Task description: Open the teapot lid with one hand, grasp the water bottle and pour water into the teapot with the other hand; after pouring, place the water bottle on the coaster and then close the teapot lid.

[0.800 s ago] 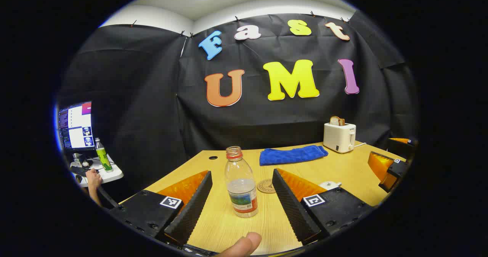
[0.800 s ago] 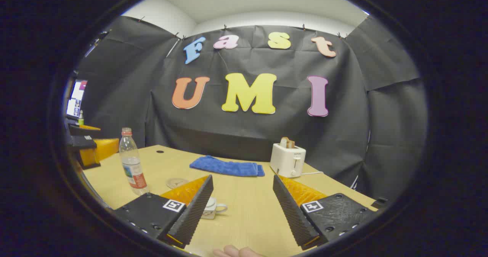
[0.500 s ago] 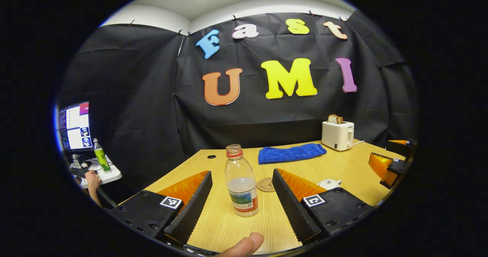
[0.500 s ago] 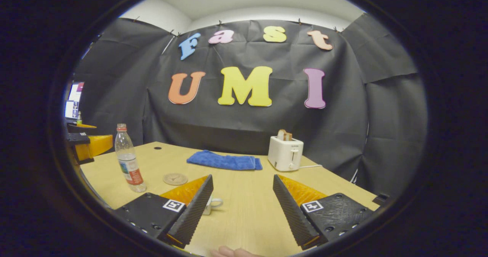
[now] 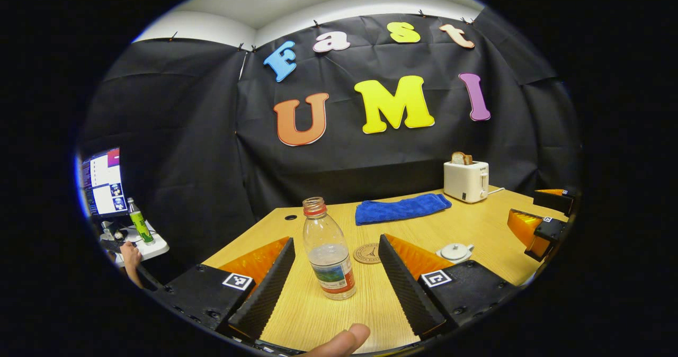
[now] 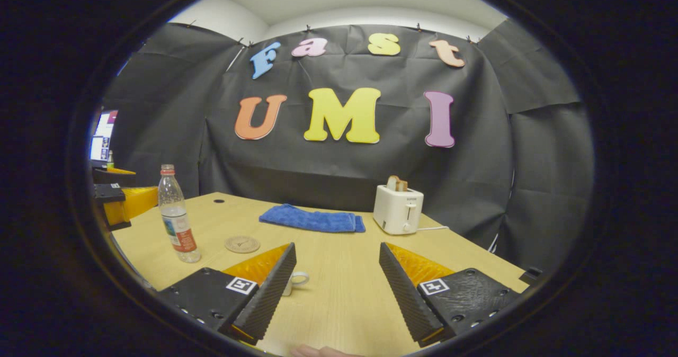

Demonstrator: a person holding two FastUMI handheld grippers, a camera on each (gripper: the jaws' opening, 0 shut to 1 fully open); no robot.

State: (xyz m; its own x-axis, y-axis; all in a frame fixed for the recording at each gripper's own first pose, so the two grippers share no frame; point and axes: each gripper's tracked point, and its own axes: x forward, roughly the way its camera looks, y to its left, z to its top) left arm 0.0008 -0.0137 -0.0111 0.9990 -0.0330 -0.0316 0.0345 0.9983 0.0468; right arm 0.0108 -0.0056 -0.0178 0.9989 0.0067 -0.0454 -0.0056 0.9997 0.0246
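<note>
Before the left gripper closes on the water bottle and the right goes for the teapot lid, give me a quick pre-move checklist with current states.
1. Left gripper open: ok, fingers spread wide.
2. Water bottle between its fingers: ok, upright on the table, touching neither finger.
3. Bottle cap off for pouring: ok, the neck looks open.
4. Coaster free for the bottle: ok, nothing on it.
5. Teapot lid in place: ok, lid on the teapot in the left gripper view.
6. Right gripper lined up on the lid: not ok, it is open, but the teapot sits mostly hidden behind its left finger.
</note>
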